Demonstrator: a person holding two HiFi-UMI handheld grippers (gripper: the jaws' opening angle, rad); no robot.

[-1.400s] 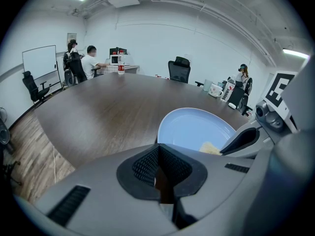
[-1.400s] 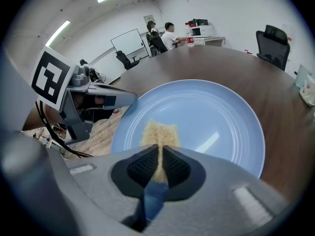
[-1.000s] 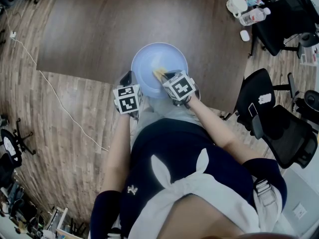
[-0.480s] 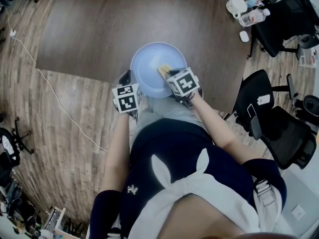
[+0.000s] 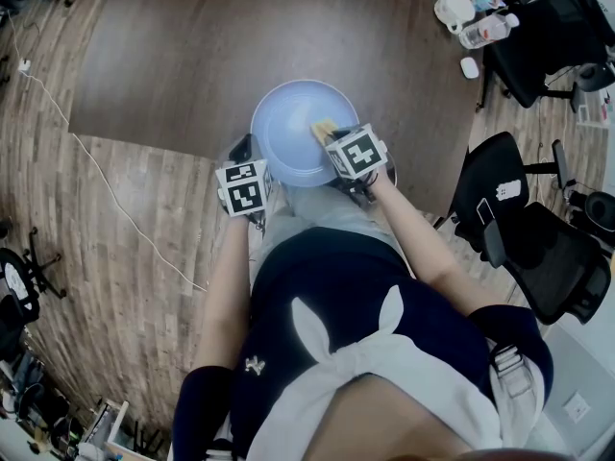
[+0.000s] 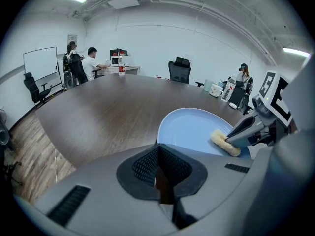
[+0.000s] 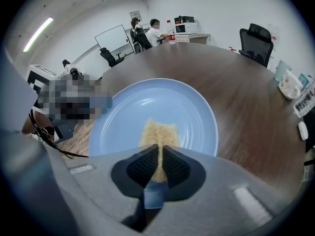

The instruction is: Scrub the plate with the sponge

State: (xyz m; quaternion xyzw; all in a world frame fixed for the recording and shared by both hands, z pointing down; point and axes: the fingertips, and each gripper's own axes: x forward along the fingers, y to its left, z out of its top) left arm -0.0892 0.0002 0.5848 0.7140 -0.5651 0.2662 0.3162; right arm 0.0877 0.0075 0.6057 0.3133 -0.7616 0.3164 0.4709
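Since your right gripper (image 7: 157,167) is clamped on the sponge (image 7: 158,132), whose long side runs straight out along the jaws, the next scrub stroke likely hinges on this: the sponge sits on the near right part of the plate (image 7: 128,107), with bare plate ahead and to the left. Plate rests on the table (image 5: 192,56), at its near edge. Your left gripper (image 6: 160,173) has its jaws pinched together on nothing, plate rim just past its tips, to the right.
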